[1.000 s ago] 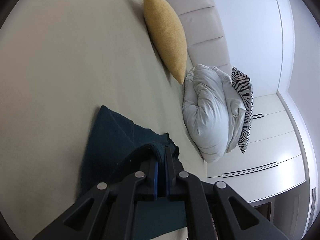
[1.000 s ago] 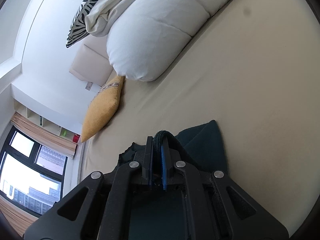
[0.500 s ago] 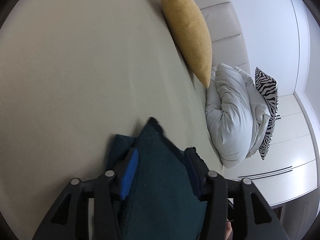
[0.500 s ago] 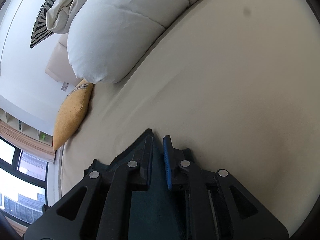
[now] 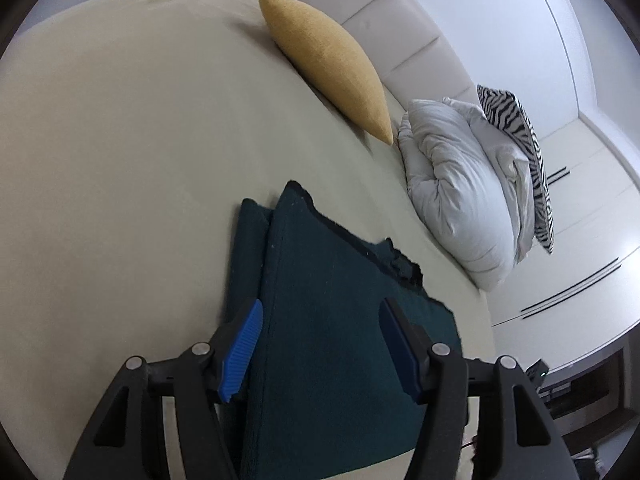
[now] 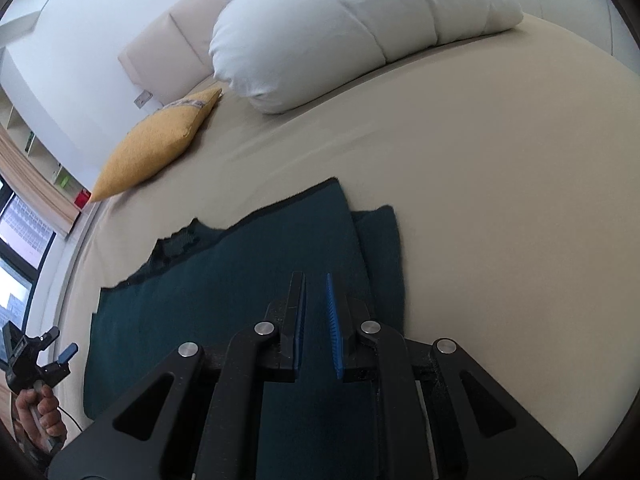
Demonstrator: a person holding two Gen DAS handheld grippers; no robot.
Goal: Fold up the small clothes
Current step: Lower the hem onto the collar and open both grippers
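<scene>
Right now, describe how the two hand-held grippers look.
The left hand-held gripper and the right hand-held gripper look alike: matte black linkage arms with triangular cut-outs, silver round pivot pins, and ribbed bright-blue pads on straight black fingers. In the right wrist view, the left one has a thin cable trailing from its handle.

I see one dark teal garment (image 5: 332, 340) lying flat on the beige bed sheet (image 5: 120, 160), near the bed's front edge. It looks like a thick knit, folded over on itself: a broad top layer covers most of it, and a narrower strip of the lower layer (image 6: 380, 248) sticks out along one side. Its far edge is uneven, with a darker trim and a small bunched, ragged-looking section (image 6: 176, 246) partway along. The surface lies smooth, without big wrinkles.
</scene>
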